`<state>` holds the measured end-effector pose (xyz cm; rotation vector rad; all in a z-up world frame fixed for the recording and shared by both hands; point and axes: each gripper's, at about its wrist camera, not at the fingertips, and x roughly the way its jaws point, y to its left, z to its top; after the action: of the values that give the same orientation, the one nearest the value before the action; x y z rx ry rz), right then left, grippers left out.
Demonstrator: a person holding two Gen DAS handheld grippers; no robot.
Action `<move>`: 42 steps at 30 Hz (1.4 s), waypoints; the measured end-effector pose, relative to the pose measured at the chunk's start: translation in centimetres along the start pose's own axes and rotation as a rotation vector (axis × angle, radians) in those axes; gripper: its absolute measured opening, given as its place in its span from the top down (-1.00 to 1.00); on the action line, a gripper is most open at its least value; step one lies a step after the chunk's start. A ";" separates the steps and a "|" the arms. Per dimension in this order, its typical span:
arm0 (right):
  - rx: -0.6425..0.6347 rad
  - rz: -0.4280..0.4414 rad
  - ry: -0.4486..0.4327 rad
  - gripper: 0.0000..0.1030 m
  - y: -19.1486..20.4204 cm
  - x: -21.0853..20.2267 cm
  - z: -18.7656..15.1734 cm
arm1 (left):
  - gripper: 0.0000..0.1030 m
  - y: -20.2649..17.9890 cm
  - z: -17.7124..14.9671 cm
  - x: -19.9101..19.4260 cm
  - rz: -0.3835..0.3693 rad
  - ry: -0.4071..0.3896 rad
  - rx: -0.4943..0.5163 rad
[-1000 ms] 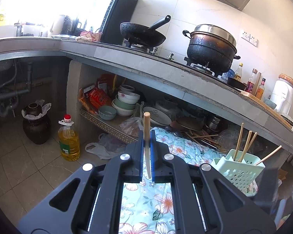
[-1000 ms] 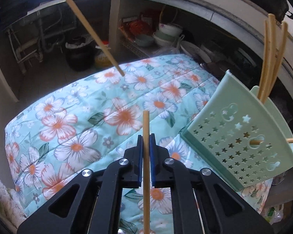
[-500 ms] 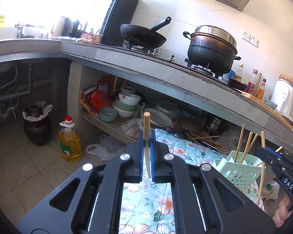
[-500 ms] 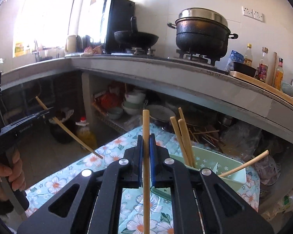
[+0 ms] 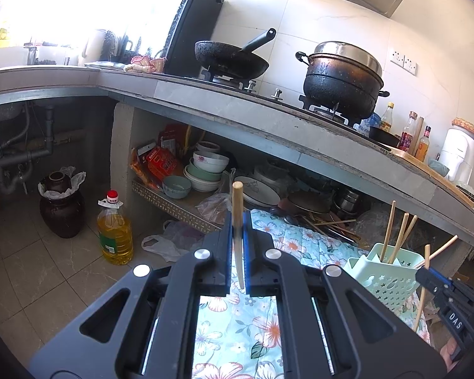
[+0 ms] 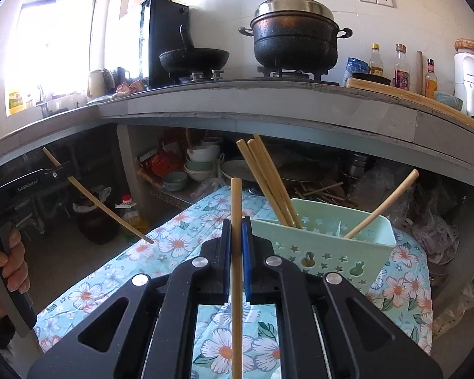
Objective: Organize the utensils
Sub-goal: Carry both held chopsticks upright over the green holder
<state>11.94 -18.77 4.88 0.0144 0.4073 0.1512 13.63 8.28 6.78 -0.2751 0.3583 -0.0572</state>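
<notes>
My left gripper [image 5: 237, 221] is shut on a wooden chopstick [image 5: 237, 202], held upright above the floral cloth [image 5: 237, 325]. My right gripper [image 6: 236, 224] is shut on another chopstick [image 6: 236, 199], just left of the mint-green perforated utensil basket [image 6: 325, 246]. The basket holds several chopsticks [image 6: 268, 183] leaning left and one [image 6: 382, 205] leaning right. The basket also shows in the left wrist view [image 5: 385, 271], with the right gripper [image 5: 426, 279] beside it. The left gripper [image 6: 55, 170] with its chopstick [image 6: 110, 211] shows at the left of the right wrist view.
A concrete counter [image 5: 268, 117] carries a wok [image 5: 230, 60], a black pot [image 5: 341, 79] and bottles [image 5: 407, 135]. Under it stand bowls [image 5: 205, 167] and plates [image 5: 259, 189]. An oil bottle [image 5: 113, 230] and a dark jar [image 5: 60, 208] stand on the tiled floor.
My right gripper has swung up from looking down at the cloth and come level beside the basket, still holding its chopstick. My left gripper has barely moved.
</notes>
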 end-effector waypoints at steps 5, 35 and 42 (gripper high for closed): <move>0.067 -0.016 -0.064 0.87 -1.1 -0.1 1.2 | 0.91 0.0 0.0 0.0 0.000 -0.001 0.000; 0.157 -0.144 0.004 0.86 -4.5 -4.6 -3.6 | 0.91 0.6 0.2 -0.2 -0.003 0.015 0.000; 0.153 -0.182 -0.017 0.87 -3.2 -8.2 -4.1 | 0.91 1.1 -0.4 -0.2 -0.044 0.054 0.021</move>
<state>3.36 -23.20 4.24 0.1282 0.4003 -0.0601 13.29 9.26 6.16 -0.2605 0.4053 -0.1116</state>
